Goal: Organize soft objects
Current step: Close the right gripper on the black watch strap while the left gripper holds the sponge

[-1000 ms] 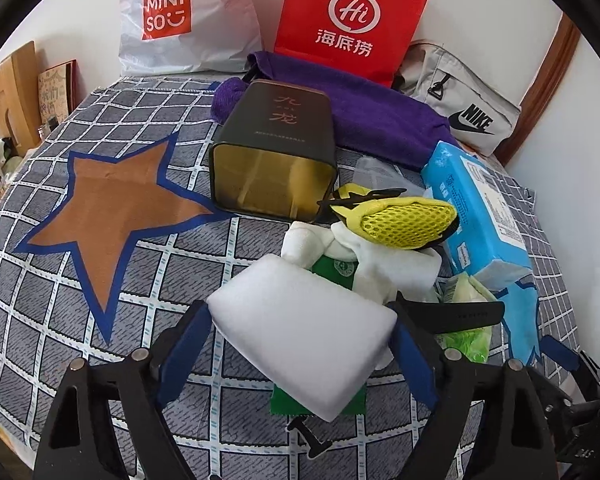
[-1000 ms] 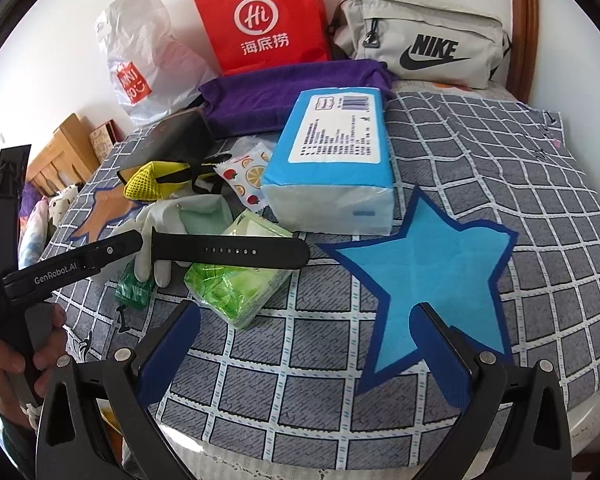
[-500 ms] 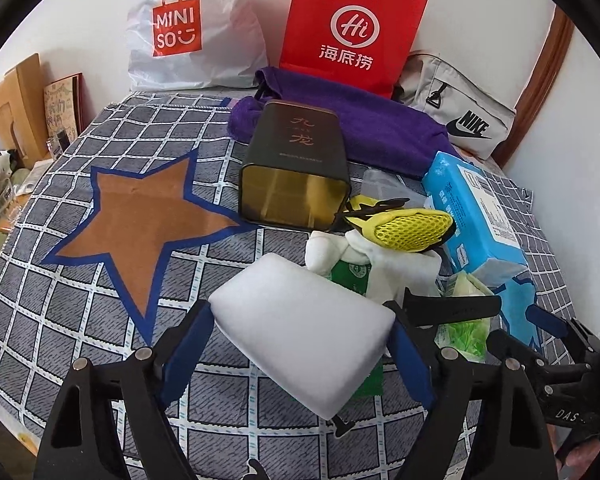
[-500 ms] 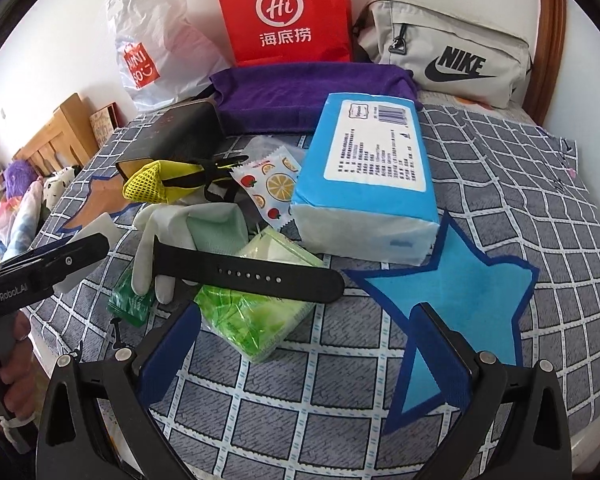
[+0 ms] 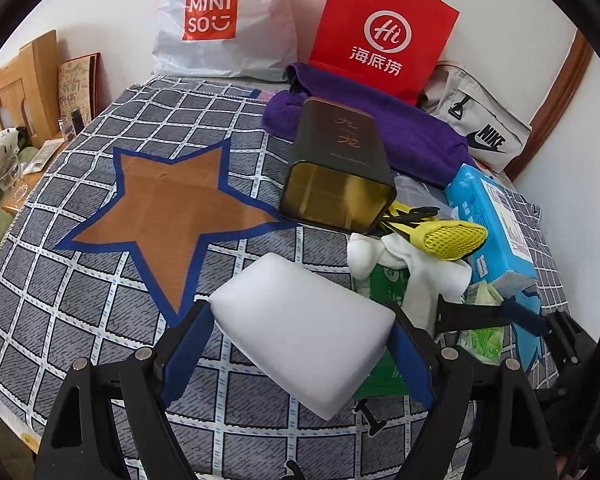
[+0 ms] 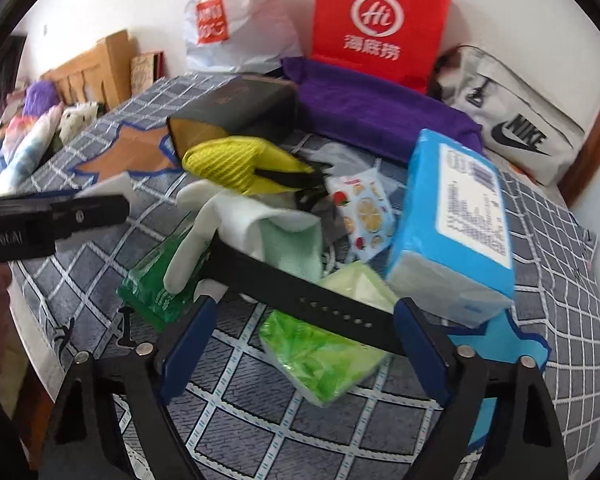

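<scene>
The left claw [image 5: 300,344] is clamped on a white sponge block [image 5: 300,332] above the checked bed cover [image 5: 80,300]. Only the left wrist view shows the whole brown star [image 5: 172,220] and the readable "MINISO" bag [image 5: 212,16]. The right claw [image 6: 300,340] is closing, pads clear of the black strap [image 6: 300,292] between them. Its view alone shows the fruit-print sachet [image 6: 364,216]. Both show the "Hi" bag [image 5: 384,36] and "NIKE" pouch [image 6: 520,132].

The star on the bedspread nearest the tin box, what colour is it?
The star is brown with a blue outline, clearest in the left wrist view.
</scene>
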`<state>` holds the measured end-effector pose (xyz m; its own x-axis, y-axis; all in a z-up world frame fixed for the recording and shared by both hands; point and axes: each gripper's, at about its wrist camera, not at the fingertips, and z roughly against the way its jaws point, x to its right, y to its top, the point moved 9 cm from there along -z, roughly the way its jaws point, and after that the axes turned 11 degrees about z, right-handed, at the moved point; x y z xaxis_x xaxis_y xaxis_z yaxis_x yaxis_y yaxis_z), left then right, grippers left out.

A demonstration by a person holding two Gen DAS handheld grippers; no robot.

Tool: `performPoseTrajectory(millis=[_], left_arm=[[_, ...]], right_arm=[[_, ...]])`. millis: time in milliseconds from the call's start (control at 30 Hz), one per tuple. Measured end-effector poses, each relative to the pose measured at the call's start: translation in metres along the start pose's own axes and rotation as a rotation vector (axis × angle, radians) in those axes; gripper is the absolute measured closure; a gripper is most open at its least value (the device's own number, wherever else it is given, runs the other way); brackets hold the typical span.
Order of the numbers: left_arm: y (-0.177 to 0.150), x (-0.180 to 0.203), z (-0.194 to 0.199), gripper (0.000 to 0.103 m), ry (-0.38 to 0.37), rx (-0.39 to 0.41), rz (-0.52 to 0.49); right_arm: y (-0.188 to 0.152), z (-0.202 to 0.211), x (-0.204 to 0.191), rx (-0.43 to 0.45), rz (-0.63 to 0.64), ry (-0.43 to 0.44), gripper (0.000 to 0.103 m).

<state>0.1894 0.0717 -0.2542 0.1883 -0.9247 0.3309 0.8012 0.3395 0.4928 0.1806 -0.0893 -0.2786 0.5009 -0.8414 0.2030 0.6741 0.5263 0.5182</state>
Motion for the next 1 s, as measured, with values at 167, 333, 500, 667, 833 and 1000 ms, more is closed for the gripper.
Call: performPoseTrajectory(millis=[167,333,500,667,833,1000], left_arm=[[0.001,-0.006,-0.002,0.019,0.002,-0.004,0.009],[0.000,-0.007,-0.004,0.019,0.002,-0.011,0.011],[-0.001,-0.005,-0.001,0.019,0.001,-0.009,0.002],[-0.005,-0.002,-0.002,0.019,-0.001,-0.018,-0.008],[-0.003,-0.003,0.002,0.019,-0.006,-0.009,-0.006],[-0.006,-0.002,-0.001,0.019,-0.006,-0.021,-0.009]], right_arm=[[-0.006,0.001,0.005,-0.012,0.021,-0.043,0.052],[-0.004,0.017,0.009,0.038,-0.050,0.063,0.076],[0.002,0.031,0.004,0.065,-0.054,0.109,0.090],[0.004,0.018,0.006,0.033,-0.044,0.098,0.090],[0.003,0.024,0.001,0.052,0.033,0.068,0.045],[0.011,0.024,-0.001,0.078,0.115,0.009,0.033]])
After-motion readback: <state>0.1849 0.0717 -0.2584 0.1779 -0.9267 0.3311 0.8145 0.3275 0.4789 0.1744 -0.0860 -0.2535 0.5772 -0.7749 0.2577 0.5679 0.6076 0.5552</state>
